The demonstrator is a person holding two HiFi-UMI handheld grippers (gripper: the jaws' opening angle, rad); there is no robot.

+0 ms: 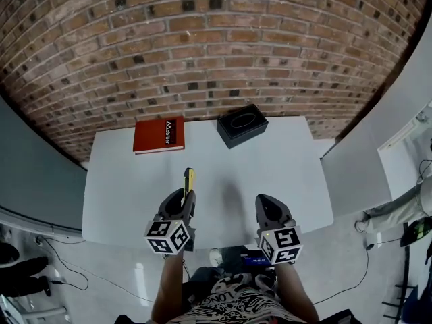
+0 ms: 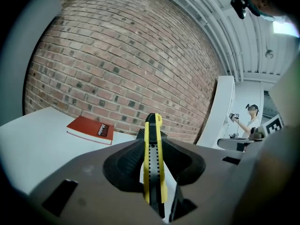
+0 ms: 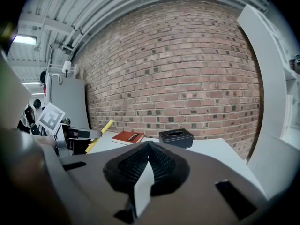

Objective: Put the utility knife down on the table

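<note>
A yellow and black utility knife (image 2: 153, 158) is clamped upright between the jaws of my left gripper (image 2: 153, 161), its tip pointing up and away from me. In the head view the knife (image 1: 189, 179) sticks forward out of the left gripper (image 1: 187, 198) above the near part of the white table (image 1: 283, 167). My right gripper (image 1: 266, 204) hovers beside it at the same depth, shut with nothing in it. From the right gripper view the jaws (image 3: 148, 161) meet, and the knife (image 3: 100, 134) shows at the left, held in the air.
A red book (image 1: 159, 134) lies at the table's back left and a black tissue box (image 1: 241, 124) at the back middle, both against the brick wall. Grey panels flank the table. A person stands far right (image 2: 252, 121).
</note>
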